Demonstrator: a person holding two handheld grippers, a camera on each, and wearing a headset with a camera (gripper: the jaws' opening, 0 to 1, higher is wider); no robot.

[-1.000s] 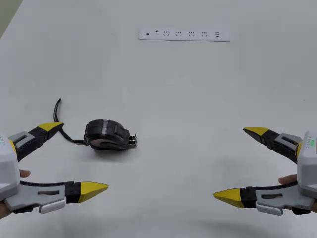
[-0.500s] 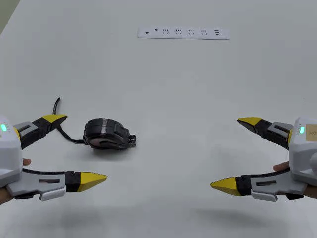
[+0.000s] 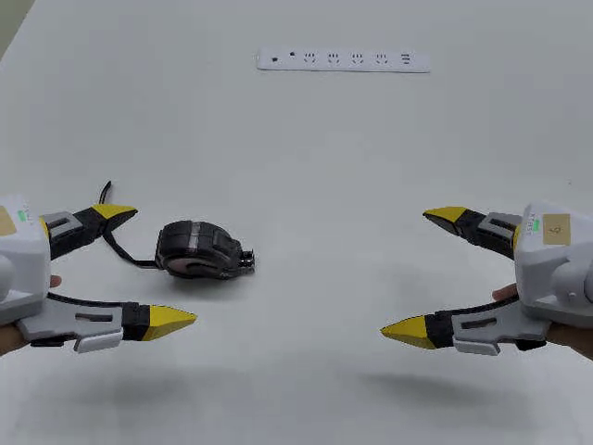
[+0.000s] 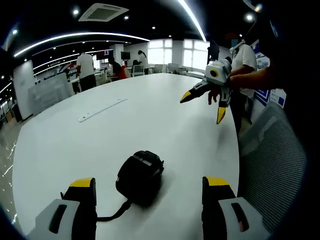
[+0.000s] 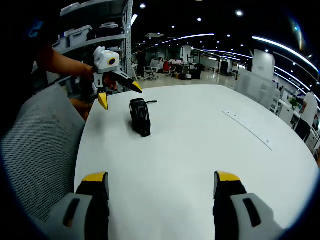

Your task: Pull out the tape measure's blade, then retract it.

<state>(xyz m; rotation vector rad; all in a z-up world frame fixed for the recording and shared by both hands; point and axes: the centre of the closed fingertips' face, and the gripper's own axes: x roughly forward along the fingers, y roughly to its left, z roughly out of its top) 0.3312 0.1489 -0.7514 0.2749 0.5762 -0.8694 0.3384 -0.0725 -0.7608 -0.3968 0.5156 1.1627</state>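
A black tape measure point(image 3: 201, 250) lies on its side on the white table point(image 3: 315, 167), its blade tip facing right and a black wrist cord point(image 3: 111, 222) trailing left. My left gripper point(image 3: 153, 264) hangs open just left of it, its jaws spread wide; the tape measure point(image 4: 141, 175) sits a little ahead of these jaws. My right gripper point(image 3: 415, 272) is open too, well off to the right, holding nothing. From that side the tape measure point(image 5: 140, 116) lies far ahead, with the left gripper point(image 5: 120, 90) beyond it. The right gripper point(image 4: 206, 100) appears across the table.
A white power strip point(image 3: 343, 61) lies flat near the table's far edge. A grey mesh chair back point(image 5: 40, 150) stands at the near side of the table. Several people stand by desks in the background point(image 4: 90, 65).
Both grippers have drifted inward and slightly up toward the table's middle. The tape measure has stayed put.
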